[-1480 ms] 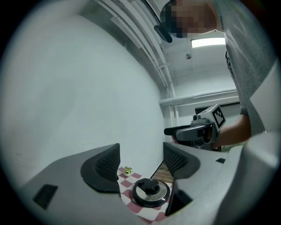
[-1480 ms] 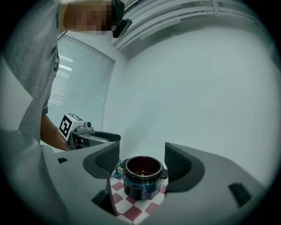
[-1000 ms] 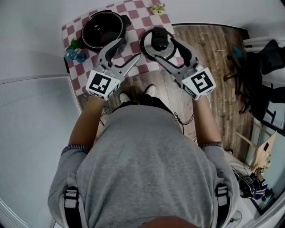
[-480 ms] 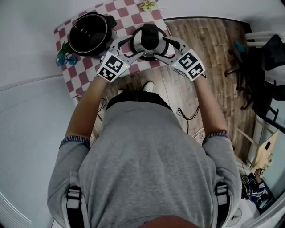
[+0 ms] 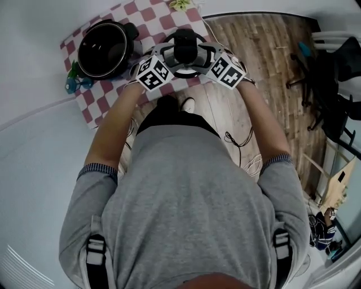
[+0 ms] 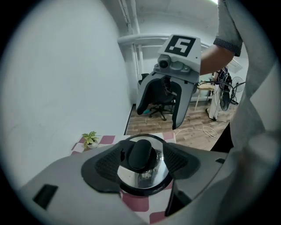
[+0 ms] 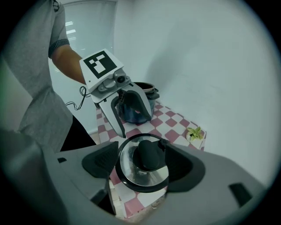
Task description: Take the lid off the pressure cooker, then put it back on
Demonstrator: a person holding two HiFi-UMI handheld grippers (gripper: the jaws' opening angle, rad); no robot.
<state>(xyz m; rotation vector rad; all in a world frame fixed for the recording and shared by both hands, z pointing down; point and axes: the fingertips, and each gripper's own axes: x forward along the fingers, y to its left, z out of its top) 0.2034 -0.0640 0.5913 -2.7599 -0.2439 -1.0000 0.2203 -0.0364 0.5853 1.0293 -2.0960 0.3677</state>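
I note the lid [image 5: 184,49] lies beside the open cooker [image 5: 101,49]. The left gripper [image 6: 142,160] and right gripper [image 7: 141,162] straddle it with jaws apart, presumably for a balanced hold.

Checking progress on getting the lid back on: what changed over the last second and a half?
Both grippers moved in on the lid: the left gripper and right gripper now straddle it from opposite sides. Their jaws stay open, with nothing gripped. The lid still lies on the checkered cloth beside the open pot.

Lid [image 5: 185,49] lies right of cooker [image 5: 101,49], before the plant [image 5: 180,5].
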